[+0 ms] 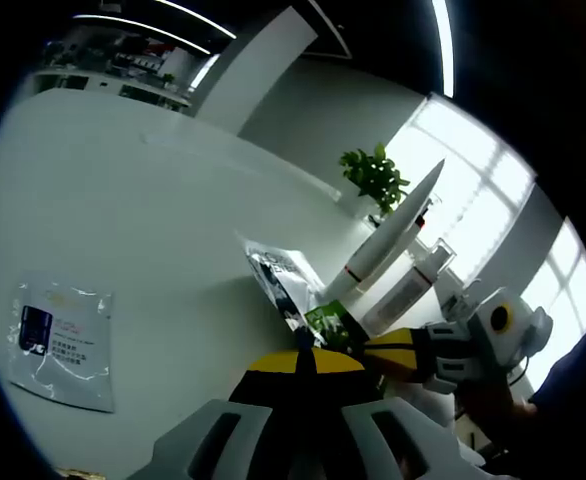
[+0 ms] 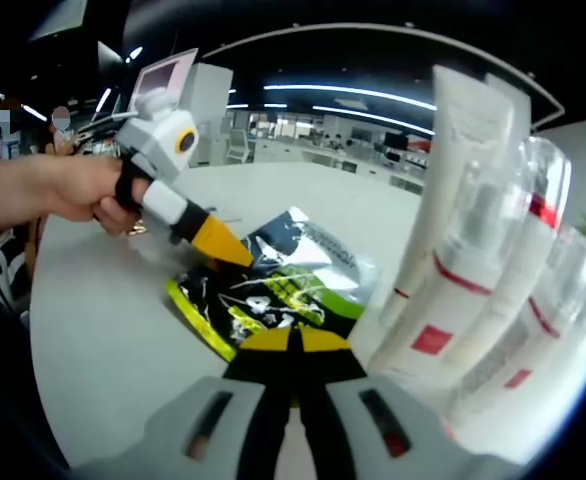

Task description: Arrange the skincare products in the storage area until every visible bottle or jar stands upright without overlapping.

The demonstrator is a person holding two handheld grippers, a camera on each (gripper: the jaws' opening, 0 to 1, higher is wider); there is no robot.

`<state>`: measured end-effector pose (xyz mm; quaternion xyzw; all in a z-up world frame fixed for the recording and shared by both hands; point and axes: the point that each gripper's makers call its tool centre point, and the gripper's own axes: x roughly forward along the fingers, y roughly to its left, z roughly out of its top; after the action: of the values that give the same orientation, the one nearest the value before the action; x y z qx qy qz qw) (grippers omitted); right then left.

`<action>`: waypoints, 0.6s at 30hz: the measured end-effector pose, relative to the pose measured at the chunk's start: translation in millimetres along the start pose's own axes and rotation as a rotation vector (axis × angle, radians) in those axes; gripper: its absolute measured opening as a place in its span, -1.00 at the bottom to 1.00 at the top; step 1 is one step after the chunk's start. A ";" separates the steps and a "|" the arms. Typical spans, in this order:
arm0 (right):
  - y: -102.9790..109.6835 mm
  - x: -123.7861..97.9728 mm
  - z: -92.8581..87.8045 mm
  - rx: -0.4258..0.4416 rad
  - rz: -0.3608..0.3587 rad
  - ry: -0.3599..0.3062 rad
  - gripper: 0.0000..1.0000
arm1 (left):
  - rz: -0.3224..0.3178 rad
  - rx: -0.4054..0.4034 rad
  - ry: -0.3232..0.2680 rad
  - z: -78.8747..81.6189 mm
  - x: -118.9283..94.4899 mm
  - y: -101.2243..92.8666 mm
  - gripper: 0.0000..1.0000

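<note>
At the bottom centre of the right gripper view, the right hand-held gripper (image 2: 295, 345) pinches the green-black sachet (image 2: 273, 300) on the white counter (image 2: 103, 340) with jaws closed, the left hand-held gripper (image 2: 235, 255) touching it from upper left, its grip unclear, beside upright red-banded bottles (image 2: 453, 300) at right.

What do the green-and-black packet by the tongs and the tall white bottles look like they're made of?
The packet looks like glossy printed plastic or foil film: it crinkles and throws glare. The white tube seems matte soft plastic with a flat crimped top. The bottles look like white plastic with red bands under clear caps, though frosted glass can't be ruled out.
</note>
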<state>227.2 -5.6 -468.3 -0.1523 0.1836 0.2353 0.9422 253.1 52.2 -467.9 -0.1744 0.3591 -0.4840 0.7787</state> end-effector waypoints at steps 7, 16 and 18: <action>-0.1 0.0 -0.2 0.011 -0.008 -0.013 -0.99 | 0.034 0.084 0.013 -1.1 0.1 3.5 -0.90; 0.2 0.0 0.4 0.011 -0.014 -0.015 -0.99 | 0.096 0.124 -0.072 22.6 -25.2 20.2 -0.80; 0.2 0.0 0.5 0.013 -0.014 -0.015 -0.99 | 0.086 0.113 -0.094 26.9 -29.9 18.3 -0.80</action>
<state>227.3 -5.3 -467.9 -0.1460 0.1768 0.2285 0.9462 276.0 85.0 -449.2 -0.1370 0.3013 -0.4609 0.8234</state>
